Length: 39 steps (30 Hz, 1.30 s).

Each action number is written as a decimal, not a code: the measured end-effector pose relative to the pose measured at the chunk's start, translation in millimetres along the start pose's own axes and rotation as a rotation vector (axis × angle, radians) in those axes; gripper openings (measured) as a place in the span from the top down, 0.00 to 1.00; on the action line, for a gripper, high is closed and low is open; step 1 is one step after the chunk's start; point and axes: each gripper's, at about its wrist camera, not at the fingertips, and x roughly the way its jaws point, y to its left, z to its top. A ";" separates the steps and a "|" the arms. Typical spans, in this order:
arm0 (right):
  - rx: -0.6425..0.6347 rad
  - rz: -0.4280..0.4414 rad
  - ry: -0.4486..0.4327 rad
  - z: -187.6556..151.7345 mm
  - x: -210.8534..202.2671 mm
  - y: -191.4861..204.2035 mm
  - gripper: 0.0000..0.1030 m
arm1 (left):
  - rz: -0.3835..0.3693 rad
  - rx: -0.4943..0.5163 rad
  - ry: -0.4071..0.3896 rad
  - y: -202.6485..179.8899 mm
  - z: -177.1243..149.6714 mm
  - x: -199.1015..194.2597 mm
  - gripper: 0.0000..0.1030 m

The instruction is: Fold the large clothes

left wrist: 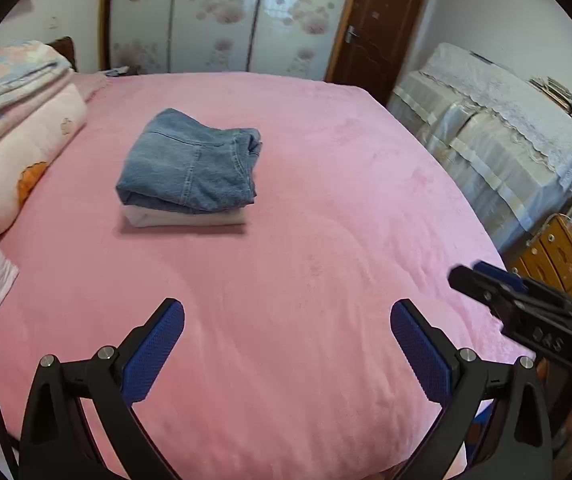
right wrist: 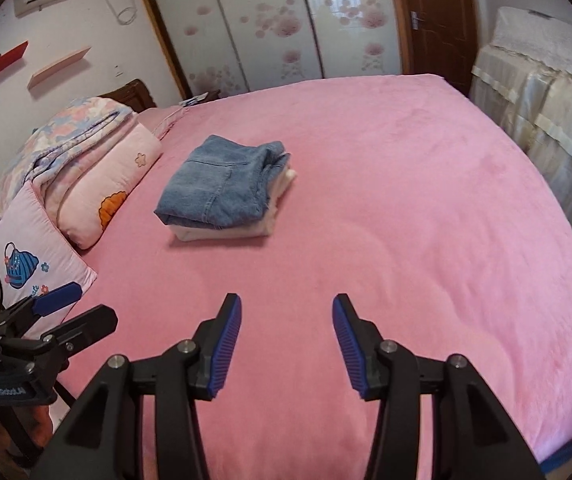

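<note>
Folded blue jeans [left wrist: 189, 164] lie on top of a folded white garment [left wrist: 183, 218] on the pink bed [left wrist: 306, 240], towards its left middle. The stack also shows in the right wrist view, jeans [right wrist: 221, 184] over the white piece [right wrist: 225, 233]. My left gripper [left wrist: 286, 340] is open and empty above the near part of the bed, well short of the stack. My right gripper [right wrist: 286, 330] is open and empty, also over the near bed. Each gripper shows in the other's view: the right one [left wrist: 482, 276] at the right edge, the left one [right wrist: 81, 304] at the left edge.
Pink pillows and a folded floral quilt [right wrist: 85, 160] are piled along the bed's left side. A lace-covered cabinet [left wrist: 498, 128] stands to the right of the bed, a wooden drawer unit [left wrist: 558, 252] nearer. A wardrobe with floral sliding doors [right wrist: 277, 20] and a brown door [left wrist: 374, 24] are behind.
</note>
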 end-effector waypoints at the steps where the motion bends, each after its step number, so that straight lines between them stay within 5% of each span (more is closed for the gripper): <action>1: 0.004 -0.007 -0.014 -7.0 -7.1 -2.1 0.43 | 0.014 0.001 -0.010 -4.9 -5.9 -4.7 0.01; 8: 0.022 -0.043 -0.082 -49.2 -41.7 -14.9 0.37 | 0.039 -0.012 -0.059 -32.3 -45.7 -31.9 0.01; 19: 0.050 -0.054 -0.105 -103.7 -59.6 -28.0 0.37 | 0.193 -0.023 -0.095 -58.1 -101.0 -49.9 0.01; 39: -0.020 -0.098 -0.128 -127.4 -67.5 -15.6 0.37 | 0.229 -0.020 -0.049 -65.7 -122.8 -36.3 0.01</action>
